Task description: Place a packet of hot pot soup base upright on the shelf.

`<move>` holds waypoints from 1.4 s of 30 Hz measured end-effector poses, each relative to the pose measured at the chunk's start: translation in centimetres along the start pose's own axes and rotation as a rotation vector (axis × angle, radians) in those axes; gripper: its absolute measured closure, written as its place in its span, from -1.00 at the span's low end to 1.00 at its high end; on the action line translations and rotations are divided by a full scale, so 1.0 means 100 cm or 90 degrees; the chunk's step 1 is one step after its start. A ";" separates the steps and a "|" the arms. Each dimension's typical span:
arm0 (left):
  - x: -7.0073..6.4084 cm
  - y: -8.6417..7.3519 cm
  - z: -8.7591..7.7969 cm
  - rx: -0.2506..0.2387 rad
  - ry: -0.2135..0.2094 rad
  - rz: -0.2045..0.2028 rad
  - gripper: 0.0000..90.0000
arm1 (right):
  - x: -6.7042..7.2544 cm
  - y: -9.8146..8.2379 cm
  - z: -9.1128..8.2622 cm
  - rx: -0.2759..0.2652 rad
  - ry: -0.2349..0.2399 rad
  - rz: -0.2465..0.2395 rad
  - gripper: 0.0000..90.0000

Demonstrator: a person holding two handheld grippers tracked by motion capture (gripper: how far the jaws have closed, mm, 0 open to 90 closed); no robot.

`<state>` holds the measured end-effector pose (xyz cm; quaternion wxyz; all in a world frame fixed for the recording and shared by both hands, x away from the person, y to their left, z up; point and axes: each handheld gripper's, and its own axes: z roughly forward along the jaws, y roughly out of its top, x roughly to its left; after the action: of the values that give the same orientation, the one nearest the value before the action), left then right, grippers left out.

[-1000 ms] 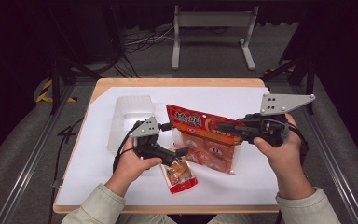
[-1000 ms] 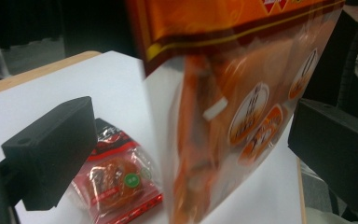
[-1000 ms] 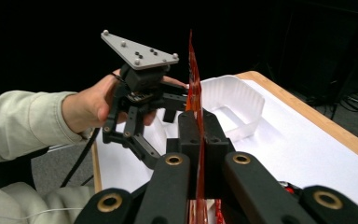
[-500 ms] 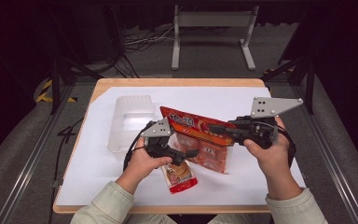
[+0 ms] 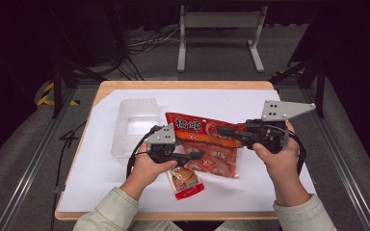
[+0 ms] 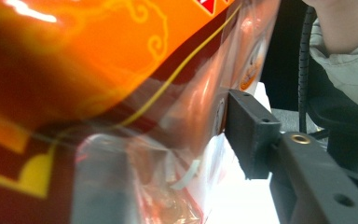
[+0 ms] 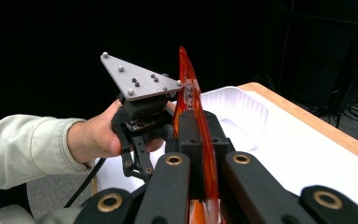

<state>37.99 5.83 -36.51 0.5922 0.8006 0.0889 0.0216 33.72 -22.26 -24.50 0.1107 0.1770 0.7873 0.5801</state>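
Your right hand [image 5: 280,159] enters from the lower right of the high view, forearm angled up and slightly inward, and holds the right gripper [image 5: 226,132] level with its jaws pointing toward your left. The grey three-cornered plate [image 5: 283,109] sits on top, tilted up and outward. In the right gripper view the two black jaws stand narrow, pressed together on the thin edge of the large orange snack bag [image 7: 189,109], which rises edge-on between them.

Your left hand [image 5: 150,165] enters from the lower left, wrist bent so that the left gripper [image 5: 196,156] points toward your right, across the lower part of the large orange snack bag. In the left gripper view one jaw lies against the clear lower part of the bag [image 6: 135,93], the other is blurred behind the film, and the bag sits between them. Whether they are clamped on it cannot be told.

The bag [image 5: 207,144] is held above the white sheet [image 5: 270,187] at the table's centre, between both tools. A small red packet [image 5: 185,182] lies flat on the sheet just below the left gripper. A clear plastic tray [image 5: 136,125] rests on the sheet, left of the bag. Your pale sleeves [image 5: 107,213] show at the lower edge.
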 end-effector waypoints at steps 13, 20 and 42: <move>-0.007 0.005 -0.005 0.030 -0.016 -0.003 0.56 | 0.000 -0.003 0.001 0.013 -0.025 -0.008 1.00; -0.007 0.006 -0.007 0.029 -0.008 -0.009 0.57 | 0.000 -0.002 0.001 0.013 -0.035 -0.013 0.98; 0.003 0.007 -0.029 0.007 0.037 -0.023 0.57 | -0.015 -0.027 -0.014 0.023 -0.135 0.015 0.02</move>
<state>37.96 8.41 -34.96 0.5850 0.8013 0.1209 0.0335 34.12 -24.79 -26.72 0.1837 0.2487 0.7792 0.5452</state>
